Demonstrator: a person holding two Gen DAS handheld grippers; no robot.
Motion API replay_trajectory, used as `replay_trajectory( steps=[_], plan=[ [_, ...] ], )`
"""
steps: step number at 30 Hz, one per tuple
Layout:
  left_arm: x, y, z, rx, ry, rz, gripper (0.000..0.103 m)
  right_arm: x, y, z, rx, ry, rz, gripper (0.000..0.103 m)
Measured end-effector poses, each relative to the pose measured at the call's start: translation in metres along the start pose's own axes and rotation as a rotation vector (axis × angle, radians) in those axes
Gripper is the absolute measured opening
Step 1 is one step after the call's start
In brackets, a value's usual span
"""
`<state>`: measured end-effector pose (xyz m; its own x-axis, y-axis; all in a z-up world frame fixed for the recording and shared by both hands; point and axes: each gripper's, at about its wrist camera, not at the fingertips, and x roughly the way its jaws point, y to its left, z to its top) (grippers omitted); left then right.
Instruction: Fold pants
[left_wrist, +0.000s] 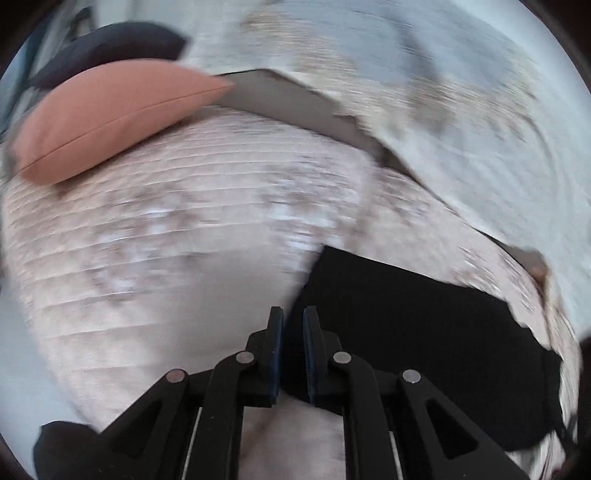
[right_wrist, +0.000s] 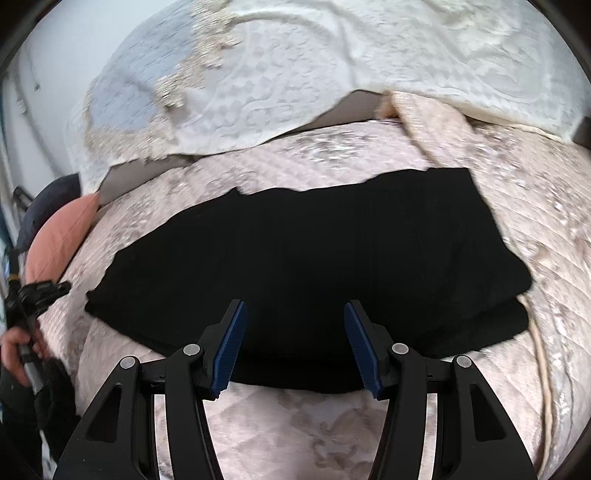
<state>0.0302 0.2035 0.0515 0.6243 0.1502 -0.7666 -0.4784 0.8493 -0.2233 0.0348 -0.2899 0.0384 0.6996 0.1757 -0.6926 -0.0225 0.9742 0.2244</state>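
The black pants (right_wrist: 295, 266) are laid folded on the pink quilted bed (right_wrist: 295, 424), layers stacked at the right end. The right claw (right_wrist: 294, 332) is held wide open above the near edge, nothing between its pads. The left claw (left_wrist: 293, 325) is seen nearly closed with a narrow gap, empty, at the pants' left edge. A pink pillow (left_wrist: 110, 122) is noted at the far left.

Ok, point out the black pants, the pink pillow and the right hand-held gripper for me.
black pants (right_wrist: 314, 251), right wrist view, middle of the folded cloth.
pink pillow (left_wrist: 110, 122), left wrist view, its broad face.
right hand-held gripper (right_wrist: 295, 343), right wrist view, midway between its open fingertips.
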Motion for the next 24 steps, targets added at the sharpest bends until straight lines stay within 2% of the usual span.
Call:
replay_trajectory(
  steps=[3,5,6,8,10,13,17,20,24],
  plan=[
    [0.007,-0.040,-0.011,0.113,0.041,-0.153,0.030,0.000,-0.020,-0.002,0.054,-0.010,-0.091,0.056],
    [0.022,-0.064,-0.023,0.173,0.122,-0.227,0.031,0.011,-0.039,-0.008,0.107,0.074,-0.200,0.055],
    [0.032,-0.073,-0.031,0.200,0.177,-0.242,0.031,0.012,-0.046,-0.011,0.131,0.090,-0.200,0.055],
    [0.044,-0.079,-0.047,0.249,0.241,-0.203,0.031,0.003,-0.054,-0.015,0.169,0.078,-0.155,0.055],
    [0.034,-0.079,-0.055,0.304,0.181,-0.196,0.031,-0.006,-0.055,-0.017,0.157,0.079,-0.169,0.054],
    [0.025,-0.069,-0.058,0.315,0.172,-0.212,0.031,-0.018,-0.060,-0.020,0.169,0.050,-0.212,0.055],
    [0.018,-0.062,-0.051,0.278,0.159,-0.198,0.031,-0.024,-0.082,-0.020,0.298,0.008,-0.155,0.055],
    [0.013,-0.065,-0.046,0.259,0.128,-0.196,0.038,-0.026,-0.087,-0.012,0.333,-0.040,-0.141,0.055],
    [0.012,-0.080,-0.049,0.281,0.123,-0.239,0.040,-0.020,-0.094,-0.001,0.374,-0.067,-0.120,0.055]
  ],
)
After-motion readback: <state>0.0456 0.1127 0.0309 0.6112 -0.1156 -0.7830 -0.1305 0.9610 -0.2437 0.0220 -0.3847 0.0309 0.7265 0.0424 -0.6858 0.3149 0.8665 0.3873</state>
